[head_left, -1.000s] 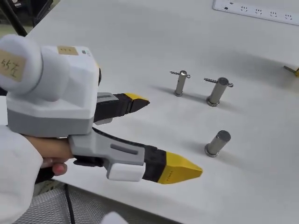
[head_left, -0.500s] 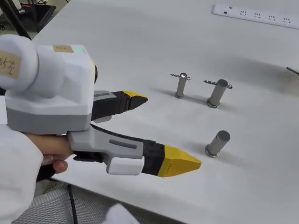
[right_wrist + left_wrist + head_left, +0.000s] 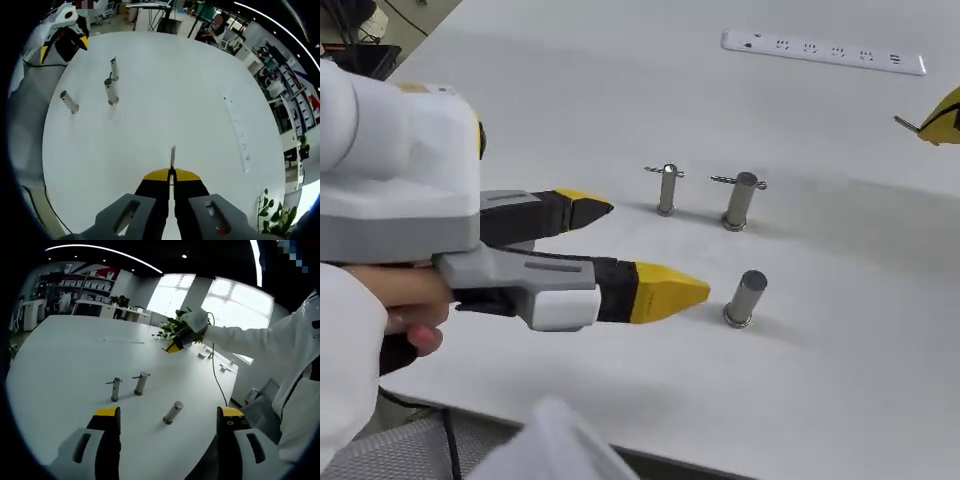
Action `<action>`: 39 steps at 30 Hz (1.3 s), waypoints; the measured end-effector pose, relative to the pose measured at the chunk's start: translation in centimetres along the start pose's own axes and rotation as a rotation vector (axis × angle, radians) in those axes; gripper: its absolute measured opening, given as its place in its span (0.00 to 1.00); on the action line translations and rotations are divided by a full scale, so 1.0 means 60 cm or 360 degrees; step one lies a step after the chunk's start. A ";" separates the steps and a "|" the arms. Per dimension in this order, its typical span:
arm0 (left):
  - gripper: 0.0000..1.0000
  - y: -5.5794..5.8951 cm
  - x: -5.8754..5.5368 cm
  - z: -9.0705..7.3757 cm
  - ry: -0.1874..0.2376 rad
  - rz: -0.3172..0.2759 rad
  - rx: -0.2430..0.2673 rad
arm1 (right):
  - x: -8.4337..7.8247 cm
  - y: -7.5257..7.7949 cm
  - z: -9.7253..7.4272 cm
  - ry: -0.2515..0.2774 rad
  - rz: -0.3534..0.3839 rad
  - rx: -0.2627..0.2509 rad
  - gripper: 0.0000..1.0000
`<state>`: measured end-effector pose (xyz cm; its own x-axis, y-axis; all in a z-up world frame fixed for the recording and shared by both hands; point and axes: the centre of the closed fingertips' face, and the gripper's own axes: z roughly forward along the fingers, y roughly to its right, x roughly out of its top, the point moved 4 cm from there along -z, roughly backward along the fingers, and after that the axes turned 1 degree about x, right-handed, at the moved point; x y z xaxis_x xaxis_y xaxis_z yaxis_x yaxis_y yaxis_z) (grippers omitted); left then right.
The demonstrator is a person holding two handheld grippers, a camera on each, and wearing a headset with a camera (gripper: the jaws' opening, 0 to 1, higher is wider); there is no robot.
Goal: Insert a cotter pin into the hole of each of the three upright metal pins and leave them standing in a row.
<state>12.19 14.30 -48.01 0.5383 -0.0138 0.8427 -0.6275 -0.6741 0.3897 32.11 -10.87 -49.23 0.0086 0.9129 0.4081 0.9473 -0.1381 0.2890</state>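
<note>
Three upright metal pins stand on the white table. The far left pin (image 3: 667,190) and the far right pin (image 3: 741,200) each carry a cotter pin through the top. The nearer pin (image 3: 747,298) has none. My left gripper (image 3: 640,250) is open, its jaws pointing at the nearer pin (image 3: 173,412) from the left and not touching it. My right gripper (image 3: 171,176) is shut on a cotter pin (image 3: 172,157), held well above and to the right of the pins. It also shows at the right edge (image 3: 942,118) of the head view.
A white power strip (image 3: 823,50) lies at the far side of the table, also seen from above (image 3: 237,130). The table's near edge runs just under my left hand. Bare tabletop surrounds the pins.
The head camera has shifted, sliding the pins left. My left gripper's near jaw now sits level with the bare pin. More of the right gripper shows at the right edge.
</note>
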 end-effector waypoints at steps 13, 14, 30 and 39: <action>0.57 -0.009 0.051 0.006 0.0193 -0.0067 0.0031 | 0.082 -0.129 -0.094 0.0376 -0.0099 -0.0234 0.00; 0.56 -0.006 0.054 0.009 0.0196 -0.0070 0.0017 | 0.088 -0.138 -0.099 0.0398 -0.0082 -0.0254 0.00; 0.37 0.054 0.097 0.070 0.0207 -0.0048 -0.0226 | 0.176 -0.233 -0.135 0.0580 -0.0225 -0.0391 0.00; 0.25 0.086 0.114 0.091 0.0204 -0.0042 -0.0358 | 0.198 -0.249 -0.134 0.0598 -0.0277 -0.0440 0.00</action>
<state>15.71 6.68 -42.26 0.4891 0.1051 0.8659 -0.7314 -0.4914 0.4728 15.48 -1.01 -41.75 -0.3062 0.7369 0.6027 0.8038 -0.1390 0.5784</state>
